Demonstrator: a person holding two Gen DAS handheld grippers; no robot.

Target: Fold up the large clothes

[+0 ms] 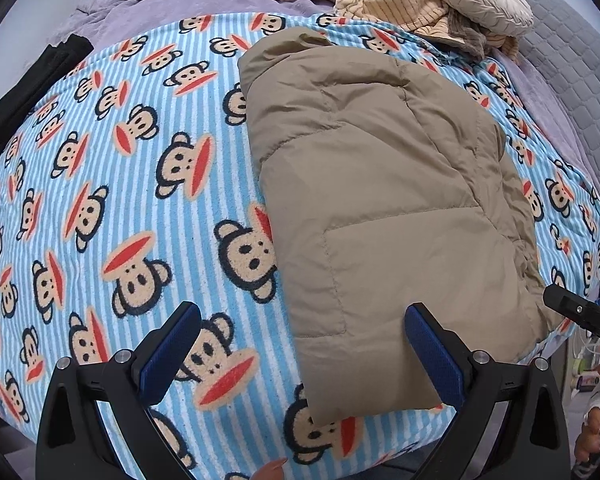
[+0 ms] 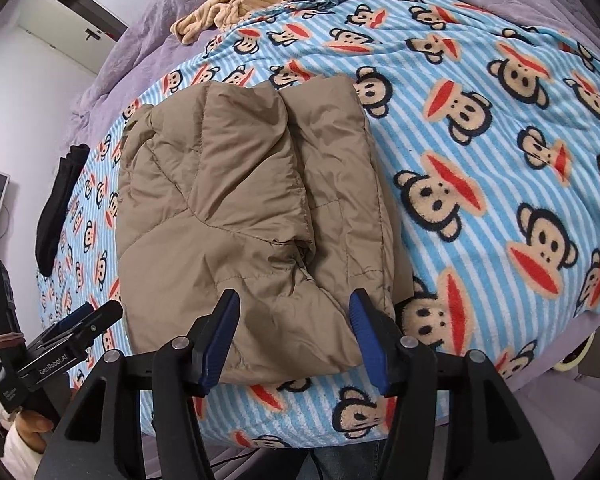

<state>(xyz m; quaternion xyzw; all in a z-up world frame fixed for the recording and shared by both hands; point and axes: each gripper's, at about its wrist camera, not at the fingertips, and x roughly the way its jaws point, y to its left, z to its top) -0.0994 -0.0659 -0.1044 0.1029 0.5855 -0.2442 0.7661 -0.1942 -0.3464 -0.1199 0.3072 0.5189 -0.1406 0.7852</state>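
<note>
On the bed's striped monkey-print blanket (image 1: 120,184) lies a tan padded jacket (image 1: 380,200), folded into a compact bundle near the front edge. Left tool (image 1: 300,344) spread wide, empty. Right tool (image 2: 294,332) likewise apart above the jacket's near edge, gripping nothing.

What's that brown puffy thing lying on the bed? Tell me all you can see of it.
It is a tan puffer jacket, quilted with stitched seams, in a thin, slightly shiny fabric. It lies folded into a thick, roughly rectangular bundle, a sleeve folded over the top, near the front edge of the monkey-print blanket. Only the blanket touches it; both tools hang open near its front edge, holding nothing.
</note>
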